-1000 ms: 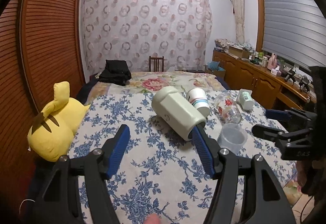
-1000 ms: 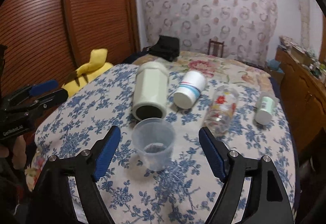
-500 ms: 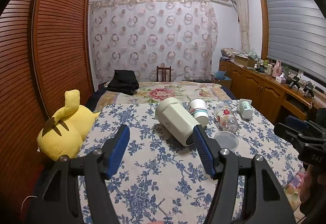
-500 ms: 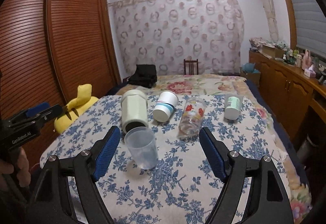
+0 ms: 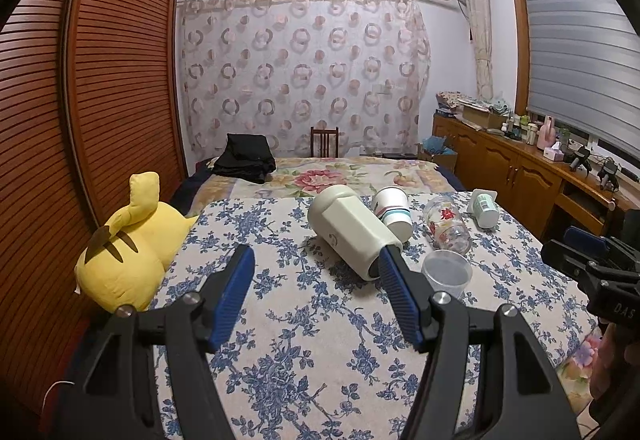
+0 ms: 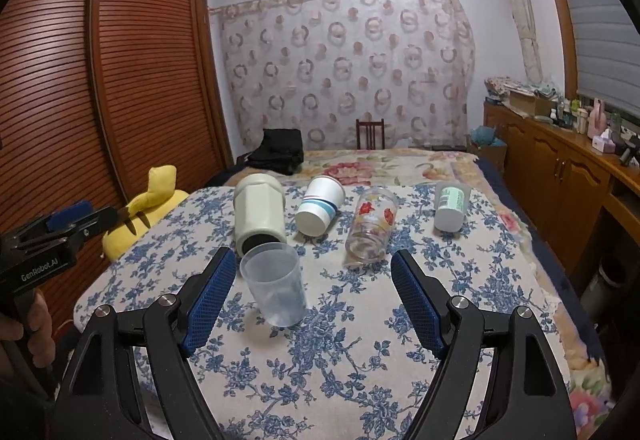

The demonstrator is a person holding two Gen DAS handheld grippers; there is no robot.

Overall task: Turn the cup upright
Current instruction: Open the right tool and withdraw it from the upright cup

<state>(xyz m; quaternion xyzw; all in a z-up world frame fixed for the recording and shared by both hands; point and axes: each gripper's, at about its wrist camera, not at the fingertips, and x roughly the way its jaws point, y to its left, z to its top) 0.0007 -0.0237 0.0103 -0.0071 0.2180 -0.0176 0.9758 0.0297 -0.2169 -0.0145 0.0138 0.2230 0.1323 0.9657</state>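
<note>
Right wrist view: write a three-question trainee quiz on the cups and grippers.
1. True or false: the clear cup stands upright, mouth up.
2. Multiple choice: which cup lies farthest right in the right wrist view? A) cream mug B) striped paper cup C) floral glass D) green-label cup
3. Fill in: the right gripper and the left gripper are both ____, holding nothing.

Key
1. True; the other four lie on their sides on the floral cloth.
2. D
3. open
</note>
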